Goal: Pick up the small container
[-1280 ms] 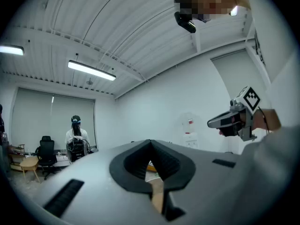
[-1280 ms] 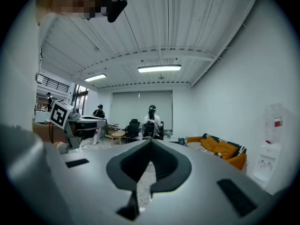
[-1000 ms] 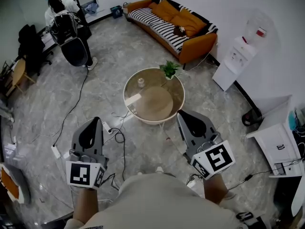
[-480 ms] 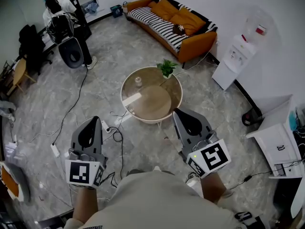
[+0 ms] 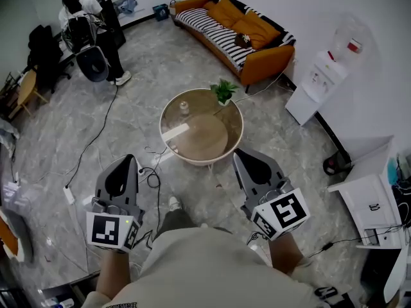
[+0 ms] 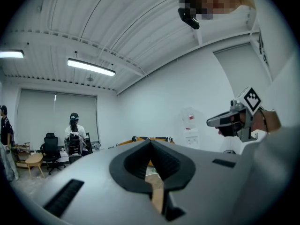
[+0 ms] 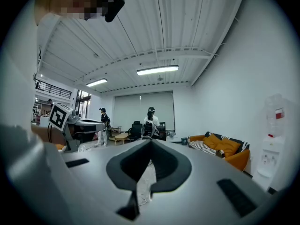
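The left gripper (image 6: 151,142) and the right gripper (image 7: 151,141) are both pinched shut on nothing, dark pads meeting at the tip, and each carries a cube with a black-and-white square marker (image 5: 283,212). They hover over the grey floor (image 5: 128,127), well short of the round table (image 5: 205,136), where the small container (image 5: 184,108) stands near the far left rim, apart from the potted plant (image 5: 223,91). Farther off, the water dispenser (image 5: 318,76) bears a red label (image 5: 354,45), its print too small to read.
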`<state>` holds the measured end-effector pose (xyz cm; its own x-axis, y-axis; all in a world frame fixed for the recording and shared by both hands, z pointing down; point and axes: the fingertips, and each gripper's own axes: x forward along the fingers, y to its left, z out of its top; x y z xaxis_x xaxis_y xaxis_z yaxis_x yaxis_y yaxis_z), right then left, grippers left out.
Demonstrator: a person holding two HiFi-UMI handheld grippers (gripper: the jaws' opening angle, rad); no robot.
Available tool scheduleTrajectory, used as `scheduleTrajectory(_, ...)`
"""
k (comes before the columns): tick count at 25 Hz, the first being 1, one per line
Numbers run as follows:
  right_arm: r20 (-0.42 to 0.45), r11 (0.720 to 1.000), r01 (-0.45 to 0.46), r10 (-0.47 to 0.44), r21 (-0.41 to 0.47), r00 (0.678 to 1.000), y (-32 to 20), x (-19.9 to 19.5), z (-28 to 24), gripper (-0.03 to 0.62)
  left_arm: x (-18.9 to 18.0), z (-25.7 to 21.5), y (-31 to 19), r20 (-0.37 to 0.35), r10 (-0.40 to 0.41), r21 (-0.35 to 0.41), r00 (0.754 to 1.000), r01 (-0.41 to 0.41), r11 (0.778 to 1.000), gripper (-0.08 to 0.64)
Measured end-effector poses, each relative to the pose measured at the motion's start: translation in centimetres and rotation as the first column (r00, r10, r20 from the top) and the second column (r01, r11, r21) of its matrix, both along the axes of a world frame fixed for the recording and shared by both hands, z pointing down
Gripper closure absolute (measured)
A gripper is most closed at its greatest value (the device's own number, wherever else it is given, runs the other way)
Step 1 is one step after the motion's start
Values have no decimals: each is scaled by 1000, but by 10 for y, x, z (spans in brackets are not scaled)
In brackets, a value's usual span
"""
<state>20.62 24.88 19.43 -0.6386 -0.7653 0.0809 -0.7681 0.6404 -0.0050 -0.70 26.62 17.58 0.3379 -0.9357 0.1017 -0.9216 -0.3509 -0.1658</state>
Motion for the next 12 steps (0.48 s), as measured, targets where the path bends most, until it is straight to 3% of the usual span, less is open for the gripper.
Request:
scheduleTrajectory(4,-95,999,3,3,54,995,-10,-9,5,596,-4,8,-10,-12,-4,-6,1000,4,1000,554)
scheduleTrajectory(12,0,999,43,-43,-8,999,-34,-29,18,596,-14,20,-35,-16,9,13,1000,-8,1000,555)
